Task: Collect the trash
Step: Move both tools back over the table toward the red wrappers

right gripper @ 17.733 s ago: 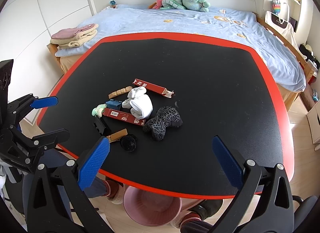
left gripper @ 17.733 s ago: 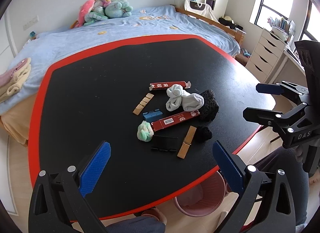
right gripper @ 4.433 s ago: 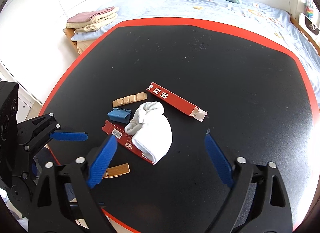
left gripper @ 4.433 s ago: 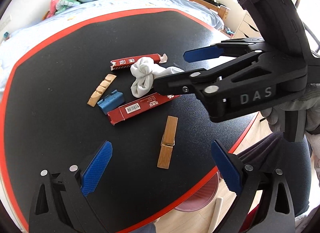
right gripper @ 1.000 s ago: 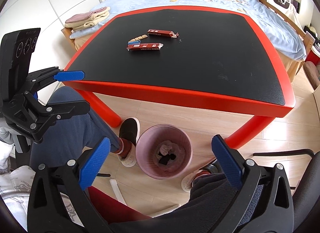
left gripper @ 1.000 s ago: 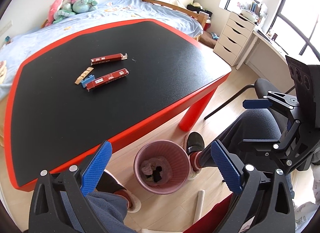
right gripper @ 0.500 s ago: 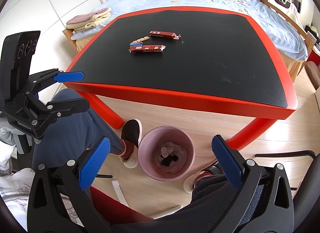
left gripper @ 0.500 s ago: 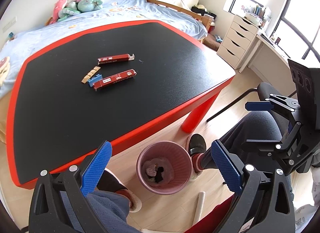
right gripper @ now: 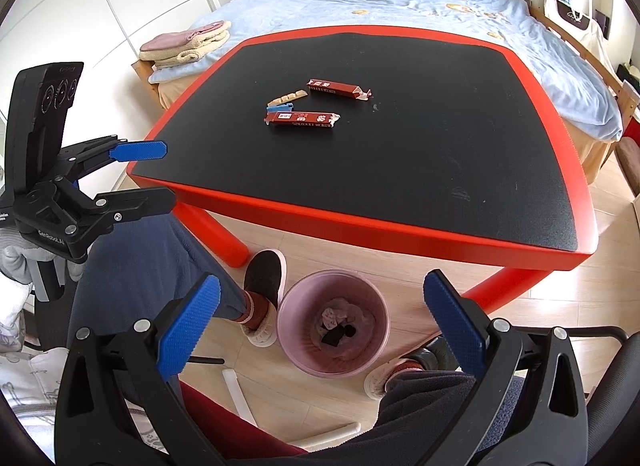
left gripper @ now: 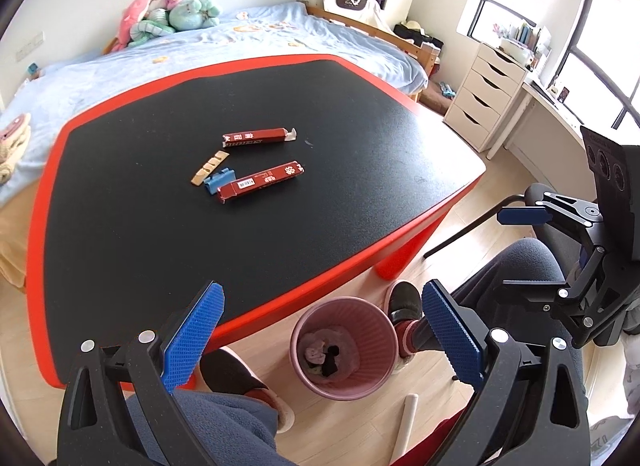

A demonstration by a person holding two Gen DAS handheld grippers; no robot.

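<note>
Two red cartons (left gripper: pixel 260 182) (left gripper: pixel 258 137), a blue clip (left gripper: pixel 218 180) and a wooden piece (left gripper: pixel 210 167) lie on the black, red-edged table (left gripper: pixel 320 250). In the right wrist view they are the cartons (right gripper: pixel 302 119) (right gripper: pixel 336 89), the clip (right gripper: pixel 280 107) and the wooden piece (right gripper: pixel 287 97). A pink bin (left gripper: pixel 344 350) (right gripper: pixel 333 322) with socks and dark scraps inside stands on the floor under the near table edge. My left gripper (left gripper: pixel 320 330) (right gripper: pixel 138 173) is open and empty. My right gripper (right gripper: pixel 320 322) (left gripper: pixel 524 250) is open and empty above the bin.
The person's legs (right gripper: pixel 152 266) and slippered feet (right gripper: pixel 262 278) are beside the bin. A bed (right gripper: pixel 400 13) with plush toys lies beyond the table. A white drawer unit (left gripper: pixel 486 101) stands at the right. A white tube (right gripper: pixel 236 386) lies on the floor.
Both grippers have drawn slightly closer to the table and bin over the last second. Earlier, the socks, the clothespin and the dark items went from the table into the bin.
</note>
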